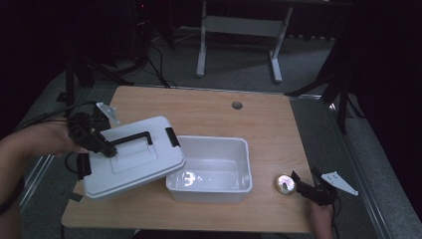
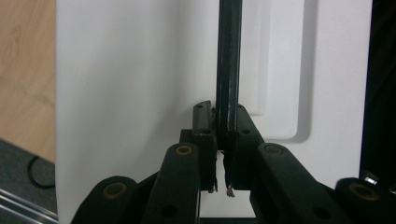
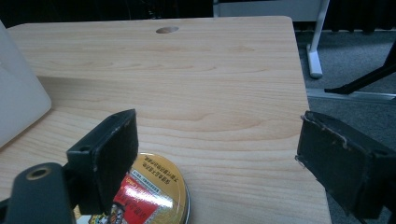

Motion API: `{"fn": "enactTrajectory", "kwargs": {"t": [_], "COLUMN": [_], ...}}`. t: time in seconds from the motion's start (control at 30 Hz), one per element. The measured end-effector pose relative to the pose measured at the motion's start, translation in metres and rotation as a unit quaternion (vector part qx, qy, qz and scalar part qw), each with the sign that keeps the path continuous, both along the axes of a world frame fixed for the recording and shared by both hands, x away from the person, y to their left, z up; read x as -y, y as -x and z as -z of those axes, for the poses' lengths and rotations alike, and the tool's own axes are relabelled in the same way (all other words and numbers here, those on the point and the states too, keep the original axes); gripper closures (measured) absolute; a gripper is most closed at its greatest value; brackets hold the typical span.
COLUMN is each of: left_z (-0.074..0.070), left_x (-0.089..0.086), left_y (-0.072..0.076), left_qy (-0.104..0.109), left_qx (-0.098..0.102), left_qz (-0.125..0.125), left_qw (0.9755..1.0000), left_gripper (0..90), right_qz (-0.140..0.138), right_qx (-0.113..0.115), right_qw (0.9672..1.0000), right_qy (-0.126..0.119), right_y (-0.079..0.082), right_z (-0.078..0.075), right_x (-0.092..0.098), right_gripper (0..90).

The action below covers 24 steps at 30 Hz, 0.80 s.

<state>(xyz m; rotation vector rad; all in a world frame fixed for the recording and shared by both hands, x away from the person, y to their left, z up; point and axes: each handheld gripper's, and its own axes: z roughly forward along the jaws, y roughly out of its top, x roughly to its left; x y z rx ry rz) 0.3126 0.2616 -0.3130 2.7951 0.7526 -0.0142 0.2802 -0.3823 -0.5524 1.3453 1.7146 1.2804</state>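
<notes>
Left tongs [image 1: 105, 148] pinch the white lid's black handle [image 1: 132, 138], holding the lid [image 1: 133, 159] tilted over the bin [image 1: 211, 169], where it might swing loose; right tongs [image 1: 298, 182] gape beside the tin [image 1: 284, 184].

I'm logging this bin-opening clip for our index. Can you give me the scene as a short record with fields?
setting: wooden table
left tongs: shut on the lid's black handle
lid: white, lifted, tilted, overlapping the bin's left end
bin: white, open, looks empty
right tongs: open, low over the table's right front part
tin: round, gold-rimmed, lying flat beside the right tongs' left jaw, not gripped
hands: one on each tongs, entering from the bottom edge
</notes>
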Motion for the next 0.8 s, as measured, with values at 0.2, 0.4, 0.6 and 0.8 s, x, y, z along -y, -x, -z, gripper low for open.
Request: {"fn": "enactTrajectory", "kwargs": {"t": [0.2,0.4,0.6,0.8], "left_z": [0.01,0.034,0.061,0.09], "left_x": [-0.026,-0.044,-0.052,-0.049], "left_y": [0.004,-0.002,-0.012,-0.022], "left_qy": [-0.004,-0.002,-0.002,0.003], "left_qx": [0.003,0.01,0.004,-0.015], "left_qz": [-0.041,-0.076,-0.095,-0.098], "left_qw": [0.9992,0.9971,0.9955,0.9951], "left_gripper": [83.3,83.2,83.2,83.2], "right_qz": [0.001,0.0,0.001,0.0], "right_qx": [-0.001,-0.002,-0.003,-0.003], "right_qw": [1.0,1.0,1.0,1.0], "right_qy": [0.0,0.001,0.001,0.002], "right_y": [0.0,-0.001,-0.001,0.0], "right_z": [0.0,0.0,0.0,0.0], "right_x": [0.0,0.0,0.0,-0.001], "right_gripper": [12.2,12.2,12.2,12.2]}}
